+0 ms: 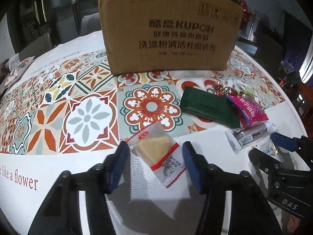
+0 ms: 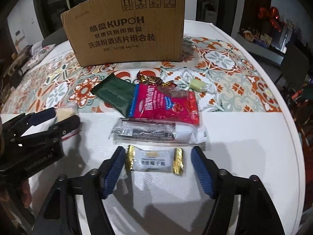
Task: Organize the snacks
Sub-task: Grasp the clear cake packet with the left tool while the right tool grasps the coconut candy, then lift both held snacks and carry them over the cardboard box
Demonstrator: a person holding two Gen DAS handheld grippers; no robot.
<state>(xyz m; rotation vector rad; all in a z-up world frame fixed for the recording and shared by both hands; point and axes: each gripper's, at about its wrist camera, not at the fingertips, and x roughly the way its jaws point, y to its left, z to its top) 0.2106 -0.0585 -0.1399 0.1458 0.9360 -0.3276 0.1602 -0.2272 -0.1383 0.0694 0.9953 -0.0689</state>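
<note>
My left gripper [image 1: 156, 146] is open, its blue pads on either side of a clear packet with a yellow wedge cake [image 1: 156, 150] lying on the table. My right gripper [image 2: 158, 152] is open around a small white candy with gold ends [image 2: 154, 160]. Beyond it lie a silver-black bar packet [image 2: 156, 131], a pink snack bag [image 2: 166, 103], a dark green packet [image 2: 115, 94], foil candies [image 2: 150, 80] and a pale green candy [image 2: 197, 84]. A tall cardboard box [image 2: 127, 29] stands at the back, also in the left wrist view [image 1: 168, 31].
The round white table [image 2: 244, 146] has a patterned tile mat [image 1: 58, 101]. Its edge curves close on the right. The left gripper body [image 2: 35, 137] sits at the left of the right wrist view. Packets [image 1: 17, 68] lie at the far left.
</note>
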